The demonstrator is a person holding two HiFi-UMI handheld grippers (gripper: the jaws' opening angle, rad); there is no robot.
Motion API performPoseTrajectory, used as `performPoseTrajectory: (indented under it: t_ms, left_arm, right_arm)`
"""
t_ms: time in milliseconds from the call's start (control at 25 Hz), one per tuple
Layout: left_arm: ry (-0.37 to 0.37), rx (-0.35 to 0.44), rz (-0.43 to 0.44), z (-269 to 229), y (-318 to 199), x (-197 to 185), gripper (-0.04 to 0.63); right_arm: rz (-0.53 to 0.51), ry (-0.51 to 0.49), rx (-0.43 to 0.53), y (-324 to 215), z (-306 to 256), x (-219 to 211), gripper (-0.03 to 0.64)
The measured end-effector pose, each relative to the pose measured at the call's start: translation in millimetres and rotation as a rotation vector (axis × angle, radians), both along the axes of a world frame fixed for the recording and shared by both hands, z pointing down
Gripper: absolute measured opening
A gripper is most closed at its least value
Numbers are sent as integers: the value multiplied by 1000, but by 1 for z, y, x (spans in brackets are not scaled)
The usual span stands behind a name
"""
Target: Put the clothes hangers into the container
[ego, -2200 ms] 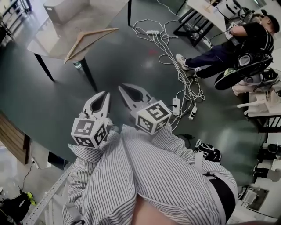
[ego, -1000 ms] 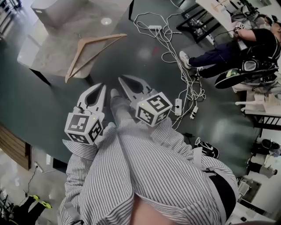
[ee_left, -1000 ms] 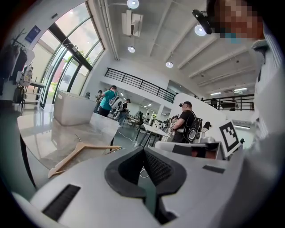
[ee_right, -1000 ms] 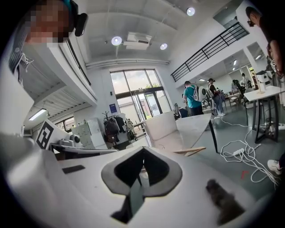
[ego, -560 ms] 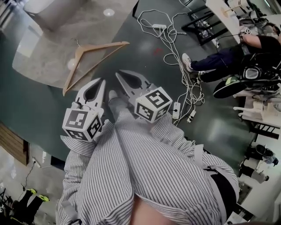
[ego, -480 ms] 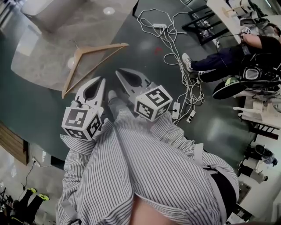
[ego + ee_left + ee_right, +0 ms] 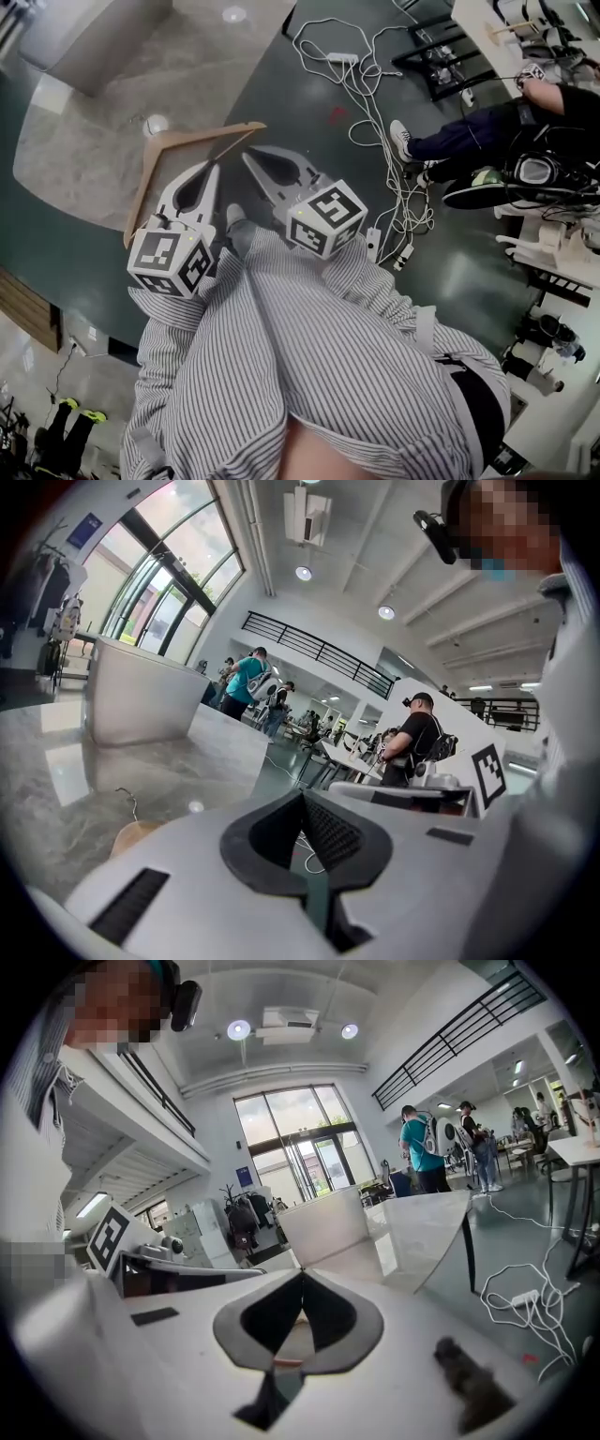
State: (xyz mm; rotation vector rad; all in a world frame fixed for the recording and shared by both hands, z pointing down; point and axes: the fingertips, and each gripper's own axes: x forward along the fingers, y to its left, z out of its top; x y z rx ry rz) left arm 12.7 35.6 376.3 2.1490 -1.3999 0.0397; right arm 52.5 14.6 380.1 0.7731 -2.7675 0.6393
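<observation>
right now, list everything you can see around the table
light wooden clothes hanger: one, tan, flat on the table near its edge
grey stone-look table: one, grey, upper left
pale box-shaped container: one, off-white, table's far end
tangled cables: one bundle, white, dark floor
seated person: one, dark clothes, far right
left gripper: one, white, shut, empty, by the hanger
right gripper: one, white, shut, empty, alongside

A pale marbled table (image 7: 84, 159) carries a wooden hanger (image 7: 202, 133) near its edge and a white container (image 7: 84, 37).
</observation>
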Motion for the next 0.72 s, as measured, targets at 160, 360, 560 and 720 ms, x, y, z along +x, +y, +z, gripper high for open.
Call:
performPoseTrajectory:
  t_ms: [160, 360, 560, 720]
  left_arm:
    - [-8, 1, -8, 0, -17, 4, 11]
    - [-9, -22, -5, 8, -26, 7, 11]
    - [-15, -12, -1, 8, -29, -2, 11]
    - [-16, -10, 2, 8, -31, -5, 11]
  right_arm:
    - [23, -14, 13, -23, -2, 8, 15]
    - [30, -24, 1, -36, 3, 8, 14]
    - [56, -35, 25, -37, 0, 5, 15]
    - [70, -26, 30, -39, -1, 5, 15]
